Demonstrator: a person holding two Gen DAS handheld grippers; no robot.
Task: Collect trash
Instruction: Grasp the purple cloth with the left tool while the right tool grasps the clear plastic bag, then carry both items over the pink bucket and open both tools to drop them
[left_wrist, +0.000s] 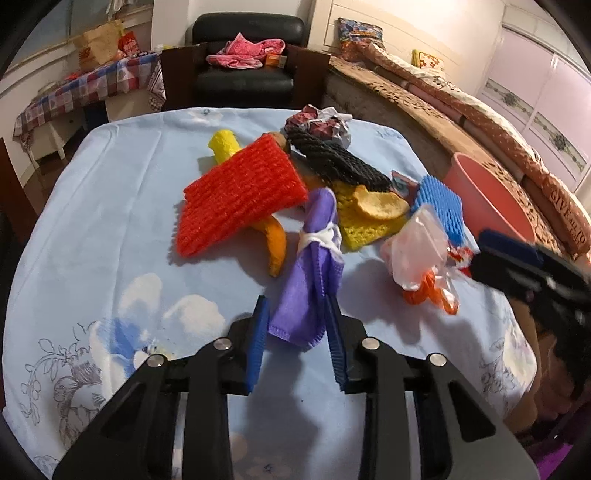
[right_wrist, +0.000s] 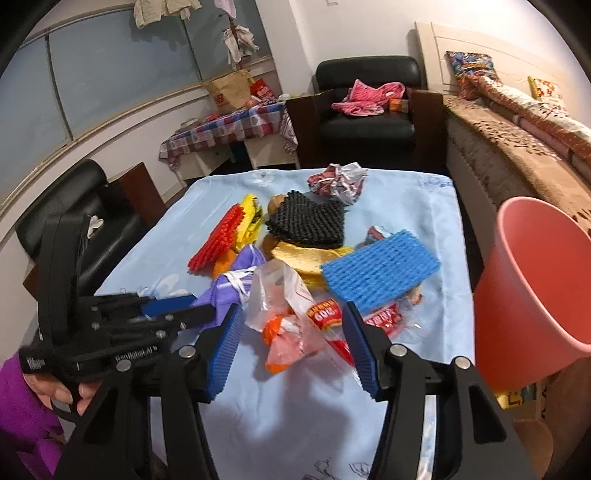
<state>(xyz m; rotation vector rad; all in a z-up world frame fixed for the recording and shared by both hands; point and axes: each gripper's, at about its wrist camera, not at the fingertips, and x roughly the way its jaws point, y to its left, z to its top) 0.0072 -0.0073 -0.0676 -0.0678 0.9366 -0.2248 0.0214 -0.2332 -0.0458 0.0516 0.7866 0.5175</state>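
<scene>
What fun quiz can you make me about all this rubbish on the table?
1. True or false: the pink bucket stands in the middle of the table.
2. What lies between the fingers of the left gripper? A: a purple cloth. B: a spoon. C: a sock.
3. What colour is the foam net lying nearest the bucket?

Key: 1 false, it stands off the table's edge. 2 A. 3 blue.
</scene>
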